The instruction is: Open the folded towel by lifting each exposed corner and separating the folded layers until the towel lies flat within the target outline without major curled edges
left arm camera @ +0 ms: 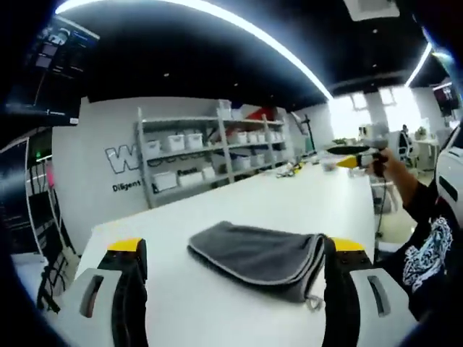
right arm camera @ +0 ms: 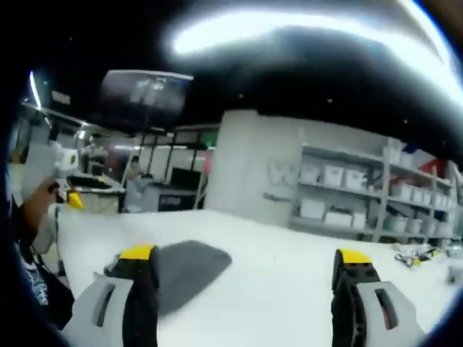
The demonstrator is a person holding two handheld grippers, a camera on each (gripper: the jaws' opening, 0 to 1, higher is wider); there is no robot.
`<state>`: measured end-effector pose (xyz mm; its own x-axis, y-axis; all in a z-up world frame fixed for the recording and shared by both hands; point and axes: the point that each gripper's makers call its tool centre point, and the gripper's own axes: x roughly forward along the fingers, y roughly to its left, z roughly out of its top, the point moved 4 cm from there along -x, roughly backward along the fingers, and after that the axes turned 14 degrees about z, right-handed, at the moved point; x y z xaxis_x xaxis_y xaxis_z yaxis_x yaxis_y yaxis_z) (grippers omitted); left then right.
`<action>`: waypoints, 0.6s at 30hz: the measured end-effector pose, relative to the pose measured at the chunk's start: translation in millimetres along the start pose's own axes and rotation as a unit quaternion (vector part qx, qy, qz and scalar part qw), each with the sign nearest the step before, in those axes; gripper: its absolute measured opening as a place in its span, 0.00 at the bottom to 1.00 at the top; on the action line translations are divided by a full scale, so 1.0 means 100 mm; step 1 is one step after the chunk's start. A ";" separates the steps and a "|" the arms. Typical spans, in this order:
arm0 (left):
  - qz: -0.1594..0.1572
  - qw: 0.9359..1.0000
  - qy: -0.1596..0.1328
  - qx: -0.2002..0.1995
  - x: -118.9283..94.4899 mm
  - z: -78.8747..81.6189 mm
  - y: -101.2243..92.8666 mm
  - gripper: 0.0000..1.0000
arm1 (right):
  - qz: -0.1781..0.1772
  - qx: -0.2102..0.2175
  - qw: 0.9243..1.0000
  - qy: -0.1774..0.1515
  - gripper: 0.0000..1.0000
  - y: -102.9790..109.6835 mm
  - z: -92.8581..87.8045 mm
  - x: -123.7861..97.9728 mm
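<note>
Both tongs (left arm camera: 235, 271) (right arm camera: 249, 278) wide open, holding nothing, folded grey towel (left arm camera: 257, 254) ahead on bare white table (left arm camera: 289, 195).

A white table (left arm camera: 239, 199) is being lit by a long ceiling strip light (left arm camera: 253, 32) curving across a dark ceiling (left arm camera: 166, 65). Grey shelving (left arm camera: 206, 155) loaded with white bins (left arm camera: 173, 142) is being seen against a white wall (left arm camera: 98, 170) bearing partial lettering. Daylight is being admitted through bright windows (left arm camera: 376, 108) at the far end. Desks (right arm camera: 98, 191) are being seen beyond.
</note>
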<state>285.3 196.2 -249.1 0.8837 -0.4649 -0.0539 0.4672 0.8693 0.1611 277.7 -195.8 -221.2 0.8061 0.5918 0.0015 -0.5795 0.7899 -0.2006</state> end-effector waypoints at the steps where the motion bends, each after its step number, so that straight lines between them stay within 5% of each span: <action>1: -0.011 1.000 0.011 -0.017 0.00 -0.06 -0.03 1.00 | -0.001 -0.004 1.000 0.002 0.99 0.02 -0.02 -0.01; 7: 0.003 0.999 0.028 -0.025 0.06 -0.29 0.13 1.00 | -0.004 -0.047 0.999 0.024 1.00 0.08 -0.21 0.02; 13: 0.041 0.999 0.017 -0.025 0.08 -0.30 0.32 1.00 | -0.011 -0.162 0.984 0.068 1.00 0.27 -0.45 0.24; 18: 0.047 0.998 0.028 -0.017 0.08 -0.43 0.29 1.00 | 0.015 -0.190 0.979 0.076 1.00 0.47 -0.57 0.43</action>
<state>307.3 225.1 -287.4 0.9233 -0.3724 -0.0945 0.3824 0.9142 0.1339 292.2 -142.0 -286.7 0.8147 0.5600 -0.1507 -0.5404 0.6387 -0.5478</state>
